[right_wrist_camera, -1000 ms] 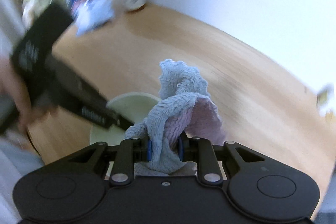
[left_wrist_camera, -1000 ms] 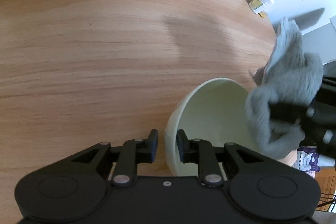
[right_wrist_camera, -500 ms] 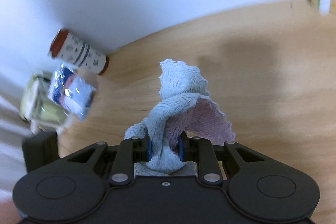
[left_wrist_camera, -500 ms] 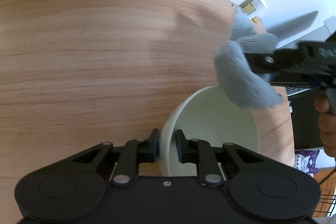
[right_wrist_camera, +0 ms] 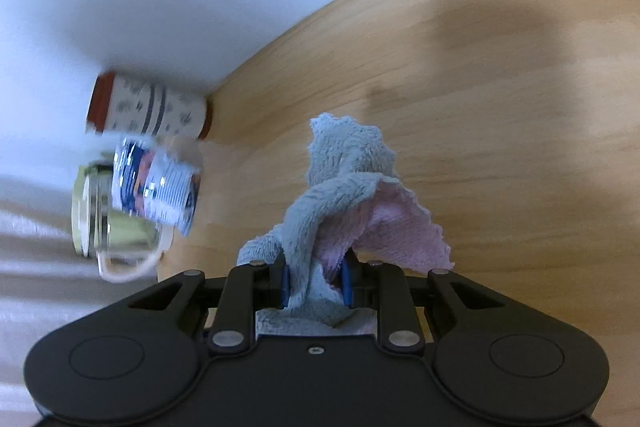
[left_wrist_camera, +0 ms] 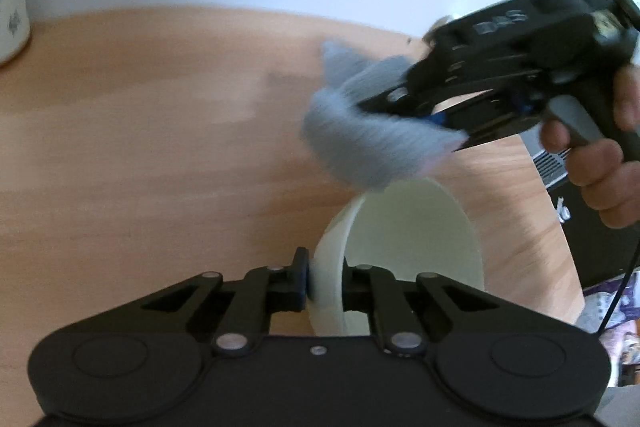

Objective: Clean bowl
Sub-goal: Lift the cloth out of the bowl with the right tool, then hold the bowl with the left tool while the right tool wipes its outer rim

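My left tongs [left_wrist_camera: 323,283] have just clenched on the rim of the bowl [left_wrist_camera: 404,247], now tipped off the counter [left_wrist_camera: 140,155]. Right tongs [right_wrist_camera: 314,285] grasp the cloth [right_wrist_camera: 344,179], pulled clear above it; wiping pass appears interrupted.

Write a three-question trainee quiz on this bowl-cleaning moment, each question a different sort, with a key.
1. True or false: the left gripper is clamped on the rim of the pale bowl.
2. Multiple choice: what does the right gripper hold? A) a sponge B) a grey and pink cloth C) a spoon
3. Short answer: in the left wrist view, is the cloth inside the bowl, or above its far rim?

Key:
1. True; one finger sits outside the wall, one inside.
2. B
3. Above the far rim; whether it touches the rim cannot be told through the blur.
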`<state>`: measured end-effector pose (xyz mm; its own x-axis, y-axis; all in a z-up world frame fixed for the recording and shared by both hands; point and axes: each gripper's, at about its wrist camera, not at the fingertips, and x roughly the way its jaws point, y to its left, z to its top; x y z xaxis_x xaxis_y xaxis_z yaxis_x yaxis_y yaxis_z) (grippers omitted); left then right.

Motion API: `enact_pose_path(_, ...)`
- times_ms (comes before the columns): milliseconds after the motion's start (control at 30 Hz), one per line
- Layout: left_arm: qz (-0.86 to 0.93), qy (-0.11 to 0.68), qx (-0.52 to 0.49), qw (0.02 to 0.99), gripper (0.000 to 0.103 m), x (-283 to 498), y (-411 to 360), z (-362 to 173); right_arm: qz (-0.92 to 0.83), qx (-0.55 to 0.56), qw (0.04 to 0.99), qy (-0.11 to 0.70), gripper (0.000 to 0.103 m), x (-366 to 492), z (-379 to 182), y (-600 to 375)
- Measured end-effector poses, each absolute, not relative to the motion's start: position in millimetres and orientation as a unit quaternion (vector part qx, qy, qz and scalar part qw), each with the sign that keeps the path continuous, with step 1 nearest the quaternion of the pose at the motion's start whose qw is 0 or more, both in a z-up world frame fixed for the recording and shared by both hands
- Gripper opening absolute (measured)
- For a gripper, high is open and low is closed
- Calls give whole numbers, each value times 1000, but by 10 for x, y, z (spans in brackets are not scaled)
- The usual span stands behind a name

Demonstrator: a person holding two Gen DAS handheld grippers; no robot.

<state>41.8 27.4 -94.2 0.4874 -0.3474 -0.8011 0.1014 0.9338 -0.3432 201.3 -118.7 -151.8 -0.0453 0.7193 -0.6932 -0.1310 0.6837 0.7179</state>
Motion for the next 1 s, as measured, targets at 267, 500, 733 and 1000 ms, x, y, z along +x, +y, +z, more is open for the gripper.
enact_pose_path(267,-113,464,-100,873,14,412,293,-763,363,131,632,672,28,2060,-1490,-680)
enact_pose_path(500,-91,446,-128,881,17,394,389,-619,364,123,664,641,28,1982,-1327,-706)
enact_pose_path(733,-98,447,-142,878,18,415,331,-568,315,203,697,611,28,1701,-1112,-1564)
enact_pose_path(1000,-76,432,-177,881,19,390,322,-554,245,281,684,626,28,1623,-1342,-2076)
